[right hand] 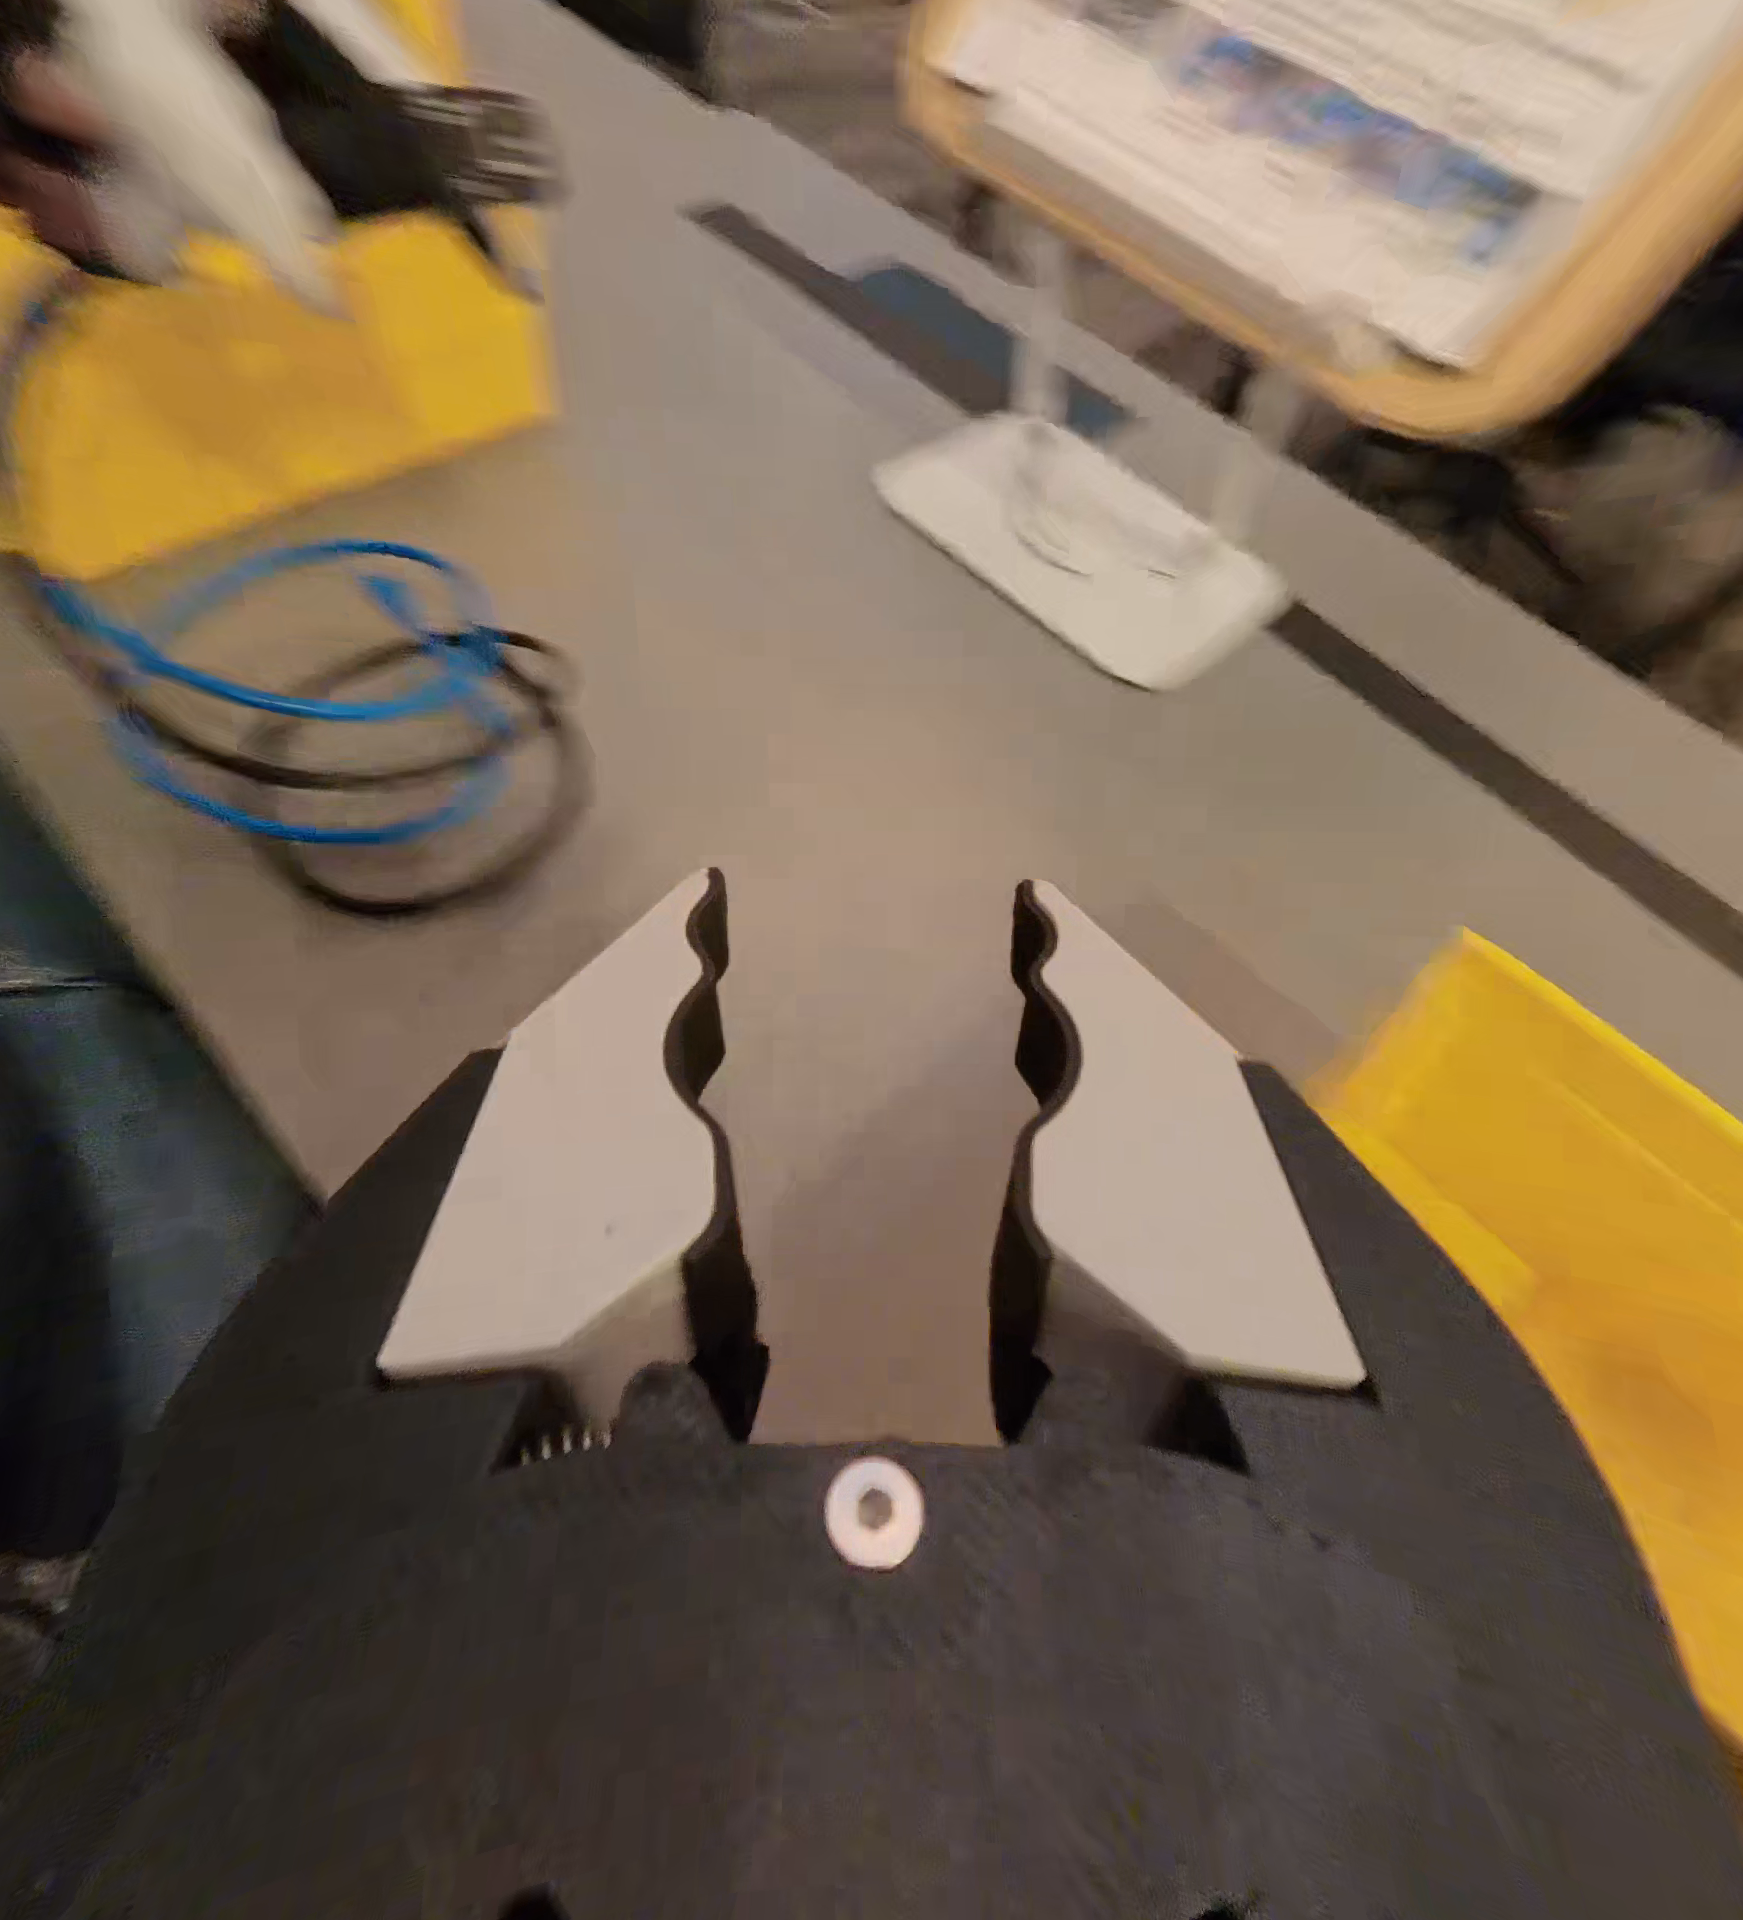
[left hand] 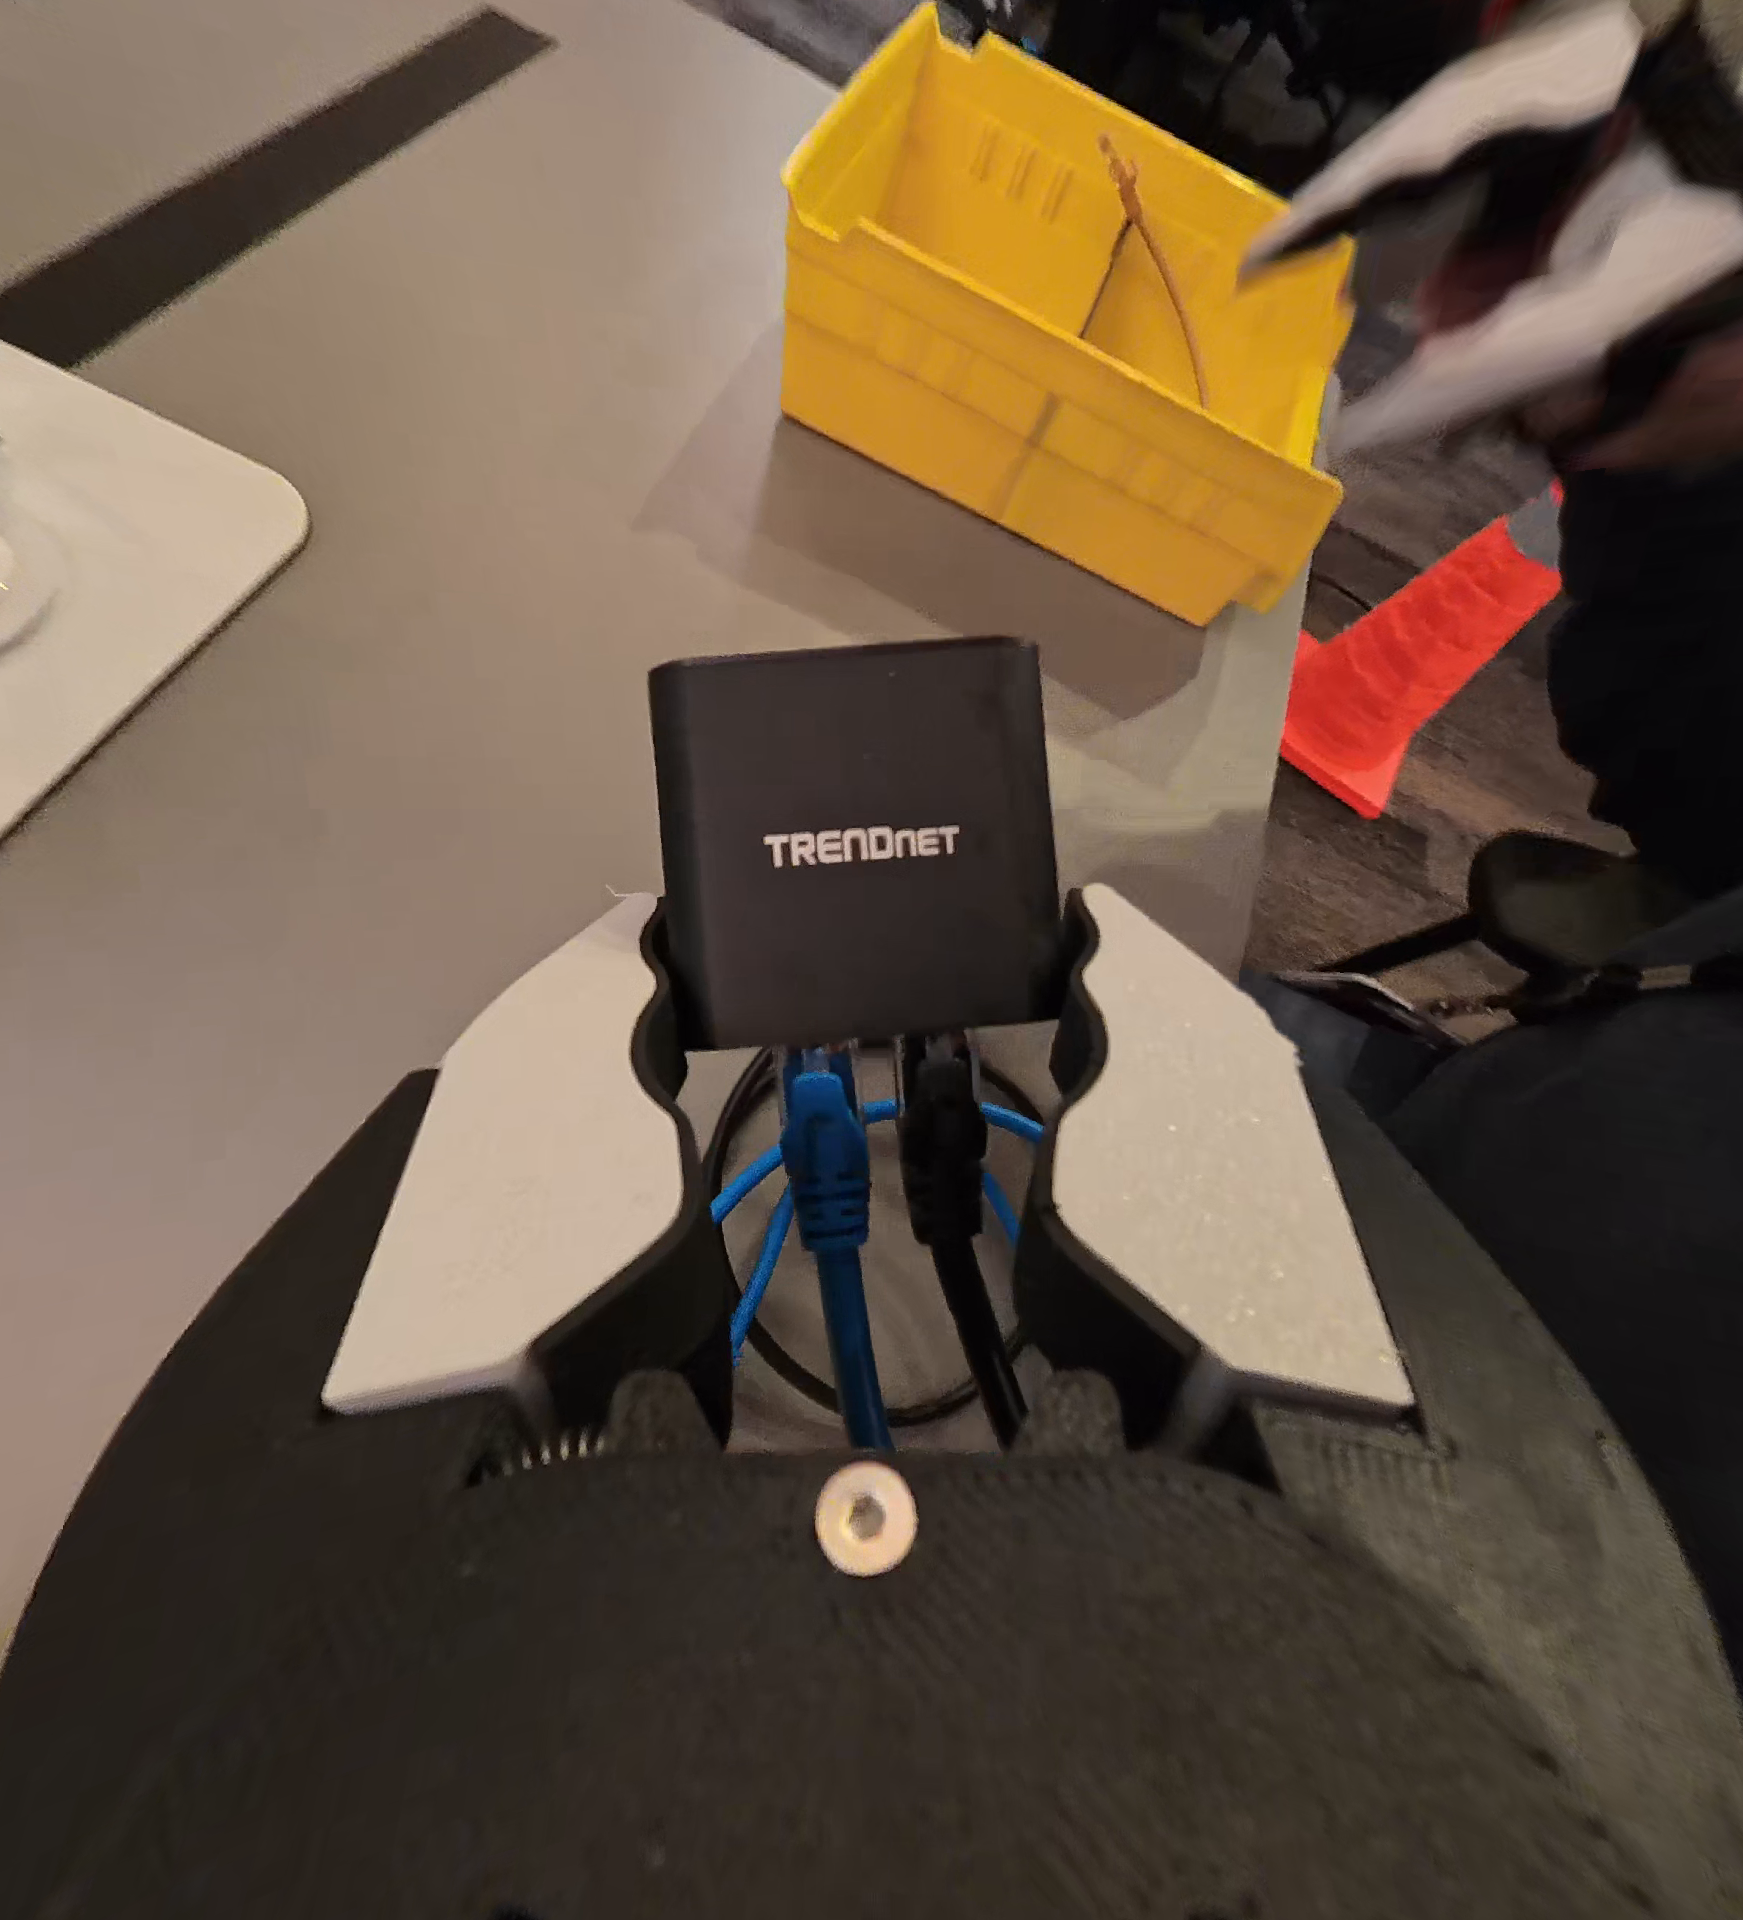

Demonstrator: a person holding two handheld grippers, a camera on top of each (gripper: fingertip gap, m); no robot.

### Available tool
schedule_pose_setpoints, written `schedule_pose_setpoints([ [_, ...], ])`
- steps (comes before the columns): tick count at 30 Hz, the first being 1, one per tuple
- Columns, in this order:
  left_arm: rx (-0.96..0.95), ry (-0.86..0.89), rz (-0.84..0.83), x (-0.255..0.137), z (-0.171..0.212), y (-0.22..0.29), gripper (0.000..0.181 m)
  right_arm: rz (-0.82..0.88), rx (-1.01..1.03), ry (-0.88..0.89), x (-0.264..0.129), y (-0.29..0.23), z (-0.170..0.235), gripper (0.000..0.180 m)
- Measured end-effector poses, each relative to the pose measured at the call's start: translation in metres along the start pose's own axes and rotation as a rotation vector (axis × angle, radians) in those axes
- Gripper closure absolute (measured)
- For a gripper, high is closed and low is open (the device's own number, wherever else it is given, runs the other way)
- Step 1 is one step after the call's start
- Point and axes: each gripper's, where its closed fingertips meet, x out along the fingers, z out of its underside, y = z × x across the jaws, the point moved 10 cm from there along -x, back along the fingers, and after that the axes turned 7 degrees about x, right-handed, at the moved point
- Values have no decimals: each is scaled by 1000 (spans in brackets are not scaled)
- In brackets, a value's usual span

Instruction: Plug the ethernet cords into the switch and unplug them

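My left gripper (left hand: 862,925) is shut on the black switch (left hand: 851,821), its fingers clamping the switch's two sides above the grey table. A blue ethernet cord (left hand: 825,1153) and a black ethernet cord (left hand: 943,1153) are plugged into the switch's near face and run back between the fingers. Their coils lie on the table in the right wrist view: the blue coil (right hand: 254,696) and the black coil (right hand: 493,862). My right gripper (right hand: 869,883) is open and empty above bare table. It also shows blurred at the upper right of the left wrist view (left hand: 1293,332). The left gripper shows blurred at the top left of the right wrist view (right hand: 223,187).
A yellow bin (left hand: 1054,416) with a divider stands beyond the switch near the table's right edge. A second yellow bin (right hand: 1573,1247) is at my right. A white stand base (left hand: 67,582) holding a clear post sits at the left. An orange cone (left hand: 1418,665) is on the floor.
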Motion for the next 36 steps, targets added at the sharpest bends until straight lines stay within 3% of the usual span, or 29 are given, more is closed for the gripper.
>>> schedule_pose_setpoints([
  [3, -29, 86, -52, 0, -7, 0, 111, -215, -52, -25, 59, -59, -9, 109],
  [7, -98, 176, -115, 1, -13, -5, 111, -286, -159, -5, 110, -119, -20, 91],
  [12, -143, 249, -189, 8, -18, -8, 111, -319, -209, 27, 147, -149, -37, 92],
  [14, -166, 286, -191, 9, -21, -8, 112, -241, -308, -5, 165, -155, -35, 94],
  [16, -192, 328, -191, 9, -24, -8, 111, -197, -382, -12, 178, -160, -31, 114],
  [18, -209, 362, -185, 8, -27, -9, 111, -205, -471, 5, 182, -163, -28, 176],
  [19, -218, 357, -173, 8, -27, -10, 111, -209, -486, 14, 181, -163, -28, 180],
  [22, -206, 376, -132, 5, -25, -11, 114, -234, -575, 28, 166, -155, -34, 180],
  [24, -179, 392, -118, -3, -23, -13, 100, -300, -582, 41, 154, -143, -40, 180],
  [27, -112, 398, -94, -19, -15, -16, 100, -408, -538, 45, 138, -115, -51, 180],
  [36, 79, 93, -73, -23, 30, 5, 86, -712, -364, 152, 118, -71, -61, 180],
])
